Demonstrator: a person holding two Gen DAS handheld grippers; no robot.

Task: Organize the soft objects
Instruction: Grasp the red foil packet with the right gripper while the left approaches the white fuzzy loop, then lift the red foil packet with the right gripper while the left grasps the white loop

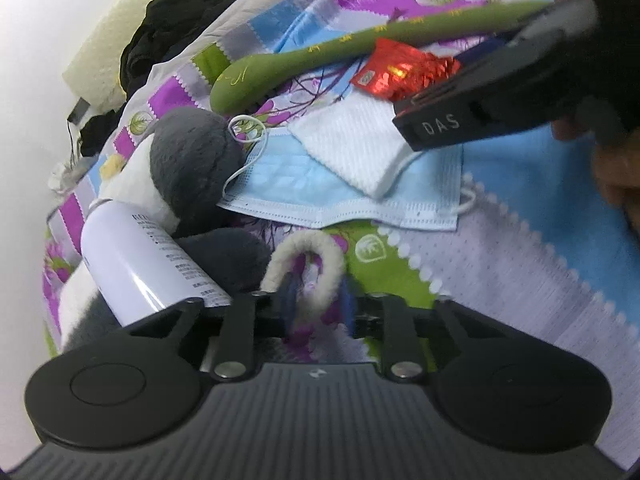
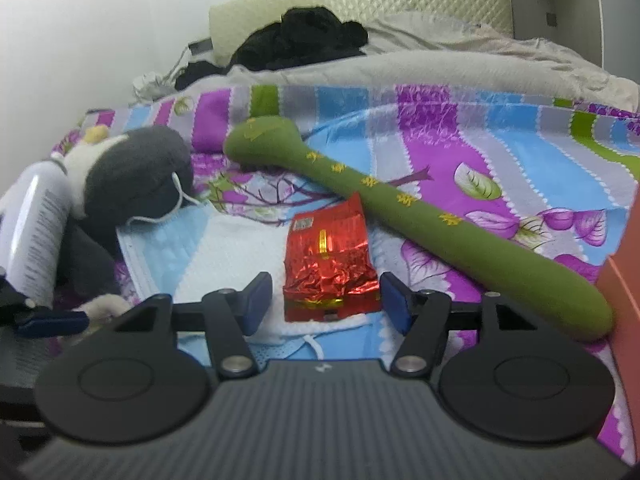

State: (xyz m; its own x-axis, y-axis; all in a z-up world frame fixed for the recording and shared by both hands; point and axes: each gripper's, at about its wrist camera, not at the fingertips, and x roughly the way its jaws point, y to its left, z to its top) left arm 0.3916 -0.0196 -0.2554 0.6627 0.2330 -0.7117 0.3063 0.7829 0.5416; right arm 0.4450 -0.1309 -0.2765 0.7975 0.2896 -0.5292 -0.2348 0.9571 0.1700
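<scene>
In the left wrist view my left gripper [image 1: 320,300] has its blue fingers close together on one strand of a white fuzzy loop [image 1: 308,252]. The loop belongs to a grey and white plush toy [image 1: 192,160] lying on the patterned bedspread [image 1: 500,280]. My right gripper [image 2: 326,300] stands open, and a crumpled red foil packet [image 2: 330,264] lies between its fingers, touching neither pad. The packet rests on a white cloth pad [image 2: 240,252] and blue face masks [image 1: 320,192]. A long green soft stick [image 2: 400,208] lies just behind it.
A white spray bottle [image 1: 136,264] leans on the plush toy. Black clothes [image 2: 304,40] and a grey duvet [image 2: 440,68] lie near the headboard. An orange-red object [image 2: 628,280] stands at the right edge. A person's hand [image 1: 616,172] holds the right gripper's body [image 1: 480,96].
</scene>
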